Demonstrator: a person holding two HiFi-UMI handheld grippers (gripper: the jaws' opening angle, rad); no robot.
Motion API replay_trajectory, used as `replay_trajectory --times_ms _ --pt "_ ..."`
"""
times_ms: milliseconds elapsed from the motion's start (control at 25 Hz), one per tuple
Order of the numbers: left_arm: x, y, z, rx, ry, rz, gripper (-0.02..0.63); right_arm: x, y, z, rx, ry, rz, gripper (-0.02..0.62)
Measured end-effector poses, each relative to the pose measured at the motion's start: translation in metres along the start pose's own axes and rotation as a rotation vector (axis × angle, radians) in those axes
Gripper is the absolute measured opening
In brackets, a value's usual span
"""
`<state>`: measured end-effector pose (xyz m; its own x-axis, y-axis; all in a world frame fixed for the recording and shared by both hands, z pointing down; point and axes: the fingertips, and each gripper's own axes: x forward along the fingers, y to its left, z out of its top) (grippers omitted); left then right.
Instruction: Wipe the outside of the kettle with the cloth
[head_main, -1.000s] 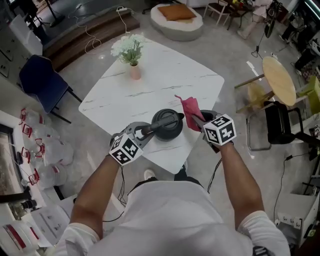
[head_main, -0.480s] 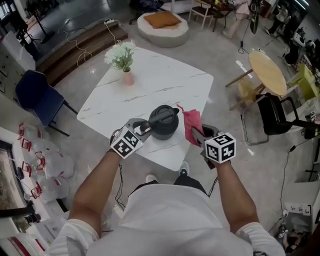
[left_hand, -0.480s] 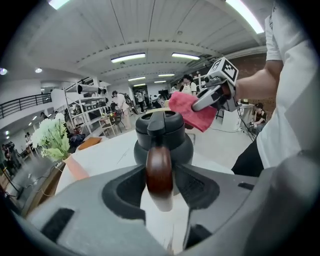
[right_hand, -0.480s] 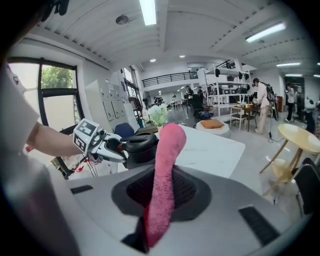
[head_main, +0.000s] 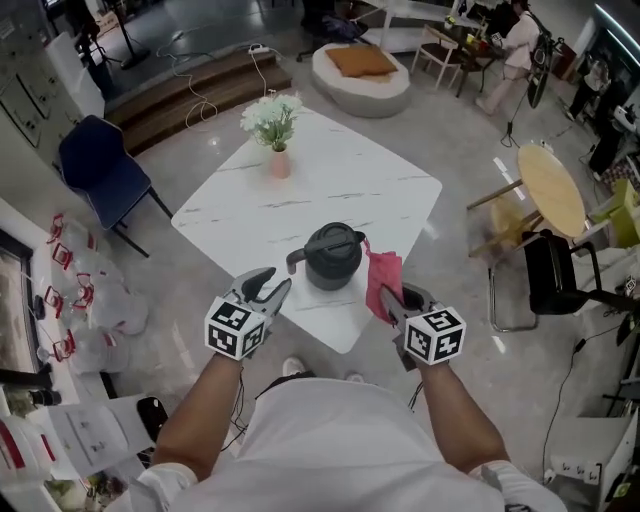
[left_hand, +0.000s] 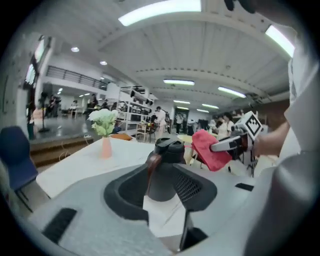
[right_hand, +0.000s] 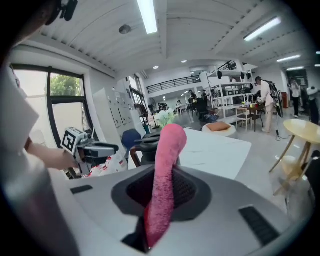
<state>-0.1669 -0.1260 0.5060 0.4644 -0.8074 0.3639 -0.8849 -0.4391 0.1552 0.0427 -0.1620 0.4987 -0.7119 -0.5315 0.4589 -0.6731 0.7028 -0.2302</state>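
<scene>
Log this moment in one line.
left gripper: jaws just opening, empty | right gripper: shut on cloth | kettle: on table

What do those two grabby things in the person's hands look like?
The left gripper and right gripper are grey, each with two curved jaws lined in black. Each carries a white cube with black square markers. Thin black cables hang beneath them. The person wears a white short-sleeved shirt.

A flower vase (head_main: 279, 164) stands on the white table (head_main: 350, 190), blue chair (head_main: 100, 165) nearby.
</scene>
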Motion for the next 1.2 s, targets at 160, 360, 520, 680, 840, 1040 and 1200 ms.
replay_trajectory --times_ms 160,360,520,680,840,1040,1200 --pt "-0.023 -0.019 -0.008 -0.216 -0.071 0.064 0.028 -0.022 0.001 0.004 -0.008 -0.06 0.031 0.064" --pt "-0.022 -0.056 -0.012 -0.244 -0.068 0.084 -0.002 -0.04 -0.006 0.002 -0.045 -0.062 0.062 0.064" --pt "-0.018 -0.084 -0.015 -0.214 -0.041 0.074 -0.001 -0.048 -0.007 -0.003 -0.054 -0.067 0.084 0.064" --pt "-0.017 -0.098 -0.016 -0.189 -0.033 0.091 -0.002 -0.053 -0.002 -0.01 -0.064 -0.058 0.117 0.064" --pt "-0.017 -0.111 -0.019 -0.121 -0.009 0.112 -0.002 -0.058 0.001 -0.022 -0.075 -0.045 0.146 0.064" --pt "-0.016 -0.121 -0.025 -0.113 0.003 0.123 0.0 -0.062 -0.001 -0.042 -0.067 -0.017 0.157 0.064" --pt "-0.018 -0.125 -0.027 -0.111 0.008 0.133 -0.001 -0.066 -0.001 -0.049 -0.068 -0.009 0.163 0.063"
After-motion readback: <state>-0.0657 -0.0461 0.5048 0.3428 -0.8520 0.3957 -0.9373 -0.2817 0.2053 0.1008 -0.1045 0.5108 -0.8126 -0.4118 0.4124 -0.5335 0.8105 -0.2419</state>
